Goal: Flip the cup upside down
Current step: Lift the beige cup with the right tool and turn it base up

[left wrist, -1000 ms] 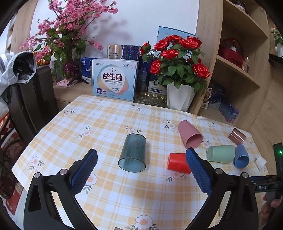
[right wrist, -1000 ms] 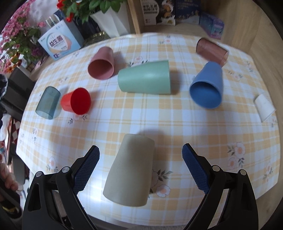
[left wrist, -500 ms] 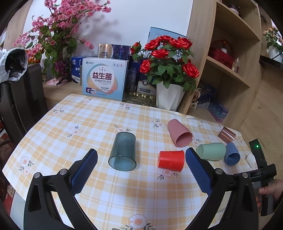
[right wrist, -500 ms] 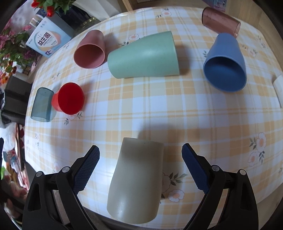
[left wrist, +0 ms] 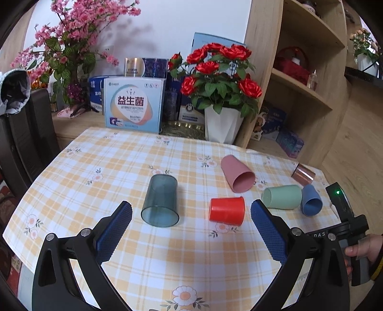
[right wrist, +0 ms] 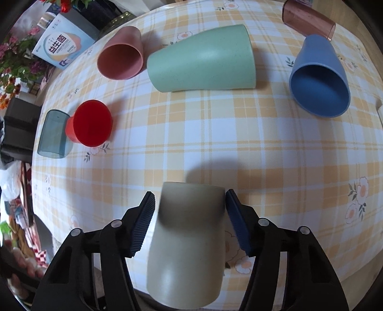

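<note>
A beige cup (right wrist: 189, 241) lies on its side near the table's front edge. My right gripper (right wrist: 190, 205) straddles it, blue pads closed in against both sides near its far end. My left gripper (left wrist: 191, 224) is open and empty above the table, with a dark teal translucent cup (left wrist: 160, 200) and a red cup (left wrist: 227, 210) lying on their sides between and beyond its fingers. Both also show in the right wrist view, the teal cup (right wrist: 53, 137) and the red cup (right wrist: 92, 123). The beige cup is not in the left wrist view.
Pink (right wrist: 121, 53), green (right wrist: 203, 59), blue (right wrist: 318, 76) and brown translucent (right wrist: 307, 20) cups lie on their sides on the checked tablecloth (right wrist: 203, 143). A white vase of red roses (left wrist: 221, 124), boxes (left wrist: 134, 105) and shelves (left wrist: 308, 93) stand behind the table. A black chair (left wrist: 26, 134) stands left.
My right gripper has moved forward over the beige cup and closed its fingers onto it. My left gripper has drifted slightly, still open.
</note>
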`<state>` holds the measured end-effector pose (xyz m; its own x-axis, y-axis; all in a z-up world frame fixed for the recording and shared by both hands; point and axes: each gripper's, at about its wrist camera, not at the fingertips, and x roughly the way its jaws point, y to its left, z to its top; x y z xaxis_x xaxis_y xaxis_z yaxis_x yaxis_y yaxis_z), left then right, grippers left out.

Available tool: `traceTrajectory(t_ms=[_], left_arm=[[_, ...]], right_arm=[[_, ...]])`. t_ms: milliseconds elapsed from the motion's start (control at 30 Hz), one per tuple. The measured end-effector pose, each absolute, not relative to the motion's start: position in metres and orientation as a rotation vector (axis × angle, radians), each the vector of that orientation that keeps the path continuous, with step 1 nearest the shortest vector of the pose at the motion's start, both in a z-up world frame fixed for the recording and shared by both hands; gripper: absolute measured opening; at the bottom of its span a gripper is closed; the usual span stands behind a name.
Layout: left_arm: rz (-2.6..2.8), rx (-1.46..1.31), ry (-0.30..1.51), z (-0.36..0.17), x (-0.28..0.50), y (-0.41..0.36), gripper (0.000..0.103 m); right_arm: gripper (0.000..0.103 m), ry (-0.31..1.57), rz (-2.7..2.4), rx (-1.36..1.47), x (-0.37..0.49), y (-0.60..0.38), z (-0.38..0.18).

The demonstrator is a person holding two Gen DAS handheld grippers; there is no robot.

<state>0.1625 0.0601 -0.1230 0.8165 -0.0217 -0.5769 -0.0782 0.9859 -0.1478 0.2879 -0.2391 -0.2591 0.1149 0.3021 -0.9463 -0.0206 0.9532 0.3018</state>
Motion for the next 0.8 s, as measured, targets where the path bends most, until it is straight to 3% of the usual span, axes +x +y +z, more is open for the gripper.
traceTrajectory(t_ms=[400, 800], left_arm=[[0.045, -0.134, 0.644, -0.120, 0.155, 0.049, 0.097], [0.020, -0.139, 0.643, -0.110, 0.146, 0.030, 0.097]], right_arm=[[0.056, 1.376, 0.314, 0.299, 0.267, -0.248, -0.253], [0.055, 1.098, 0.360, 0.167, 0.182, -0.255, -0.193]])
